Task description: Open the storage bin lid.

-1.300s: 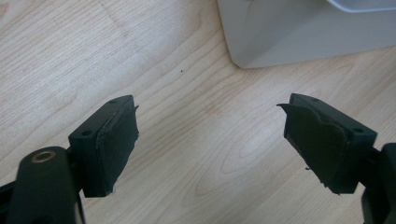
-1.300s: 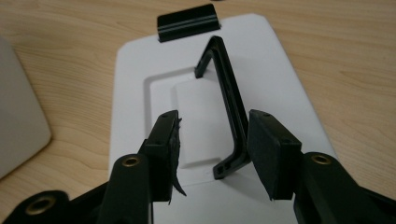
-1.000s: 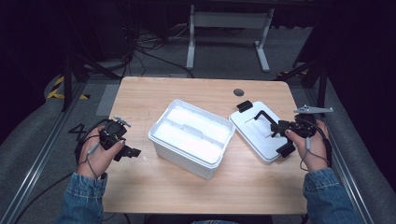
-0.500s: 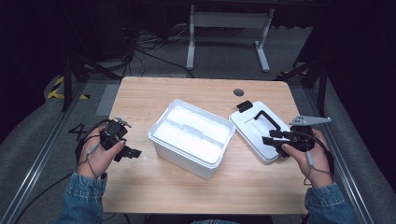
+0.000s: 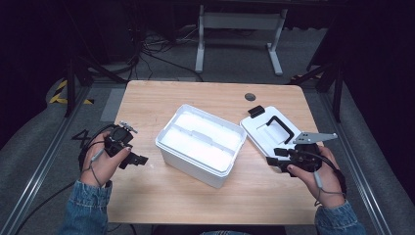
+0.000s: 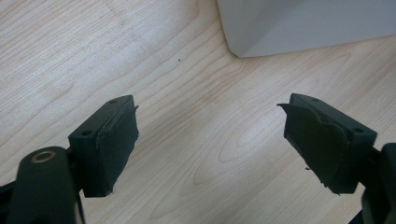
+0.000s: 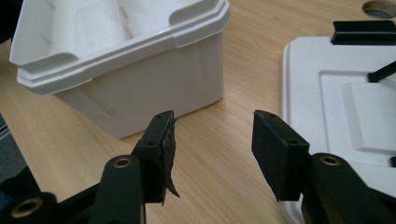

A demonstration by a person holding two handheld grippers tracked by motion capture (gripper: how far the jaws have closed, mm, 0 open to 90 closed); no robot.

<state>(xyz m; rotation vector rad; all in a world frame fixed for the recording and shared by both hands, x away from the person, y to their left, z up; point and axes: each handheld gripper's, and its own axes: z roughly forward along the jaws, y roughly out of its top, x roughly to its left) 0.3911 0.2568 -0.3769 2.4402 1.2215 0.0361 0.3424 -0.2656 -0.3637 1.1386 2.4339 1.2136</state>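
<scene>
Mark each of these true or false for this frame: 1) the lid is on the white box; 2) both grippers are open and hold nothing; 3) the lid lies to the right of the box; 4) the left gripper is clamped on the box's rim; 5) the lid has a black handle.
1) False. The white box stands open; its lid lies flat on the table beside it.
2) True. The left gripper and the right gripper both have their jaws apart, with bare wood between them.
3) True, as the high view shows it.
4) False. The left gripper hovers over the table, apart from the box.
5) True. The black handle sits on top of the lid.
</scene>
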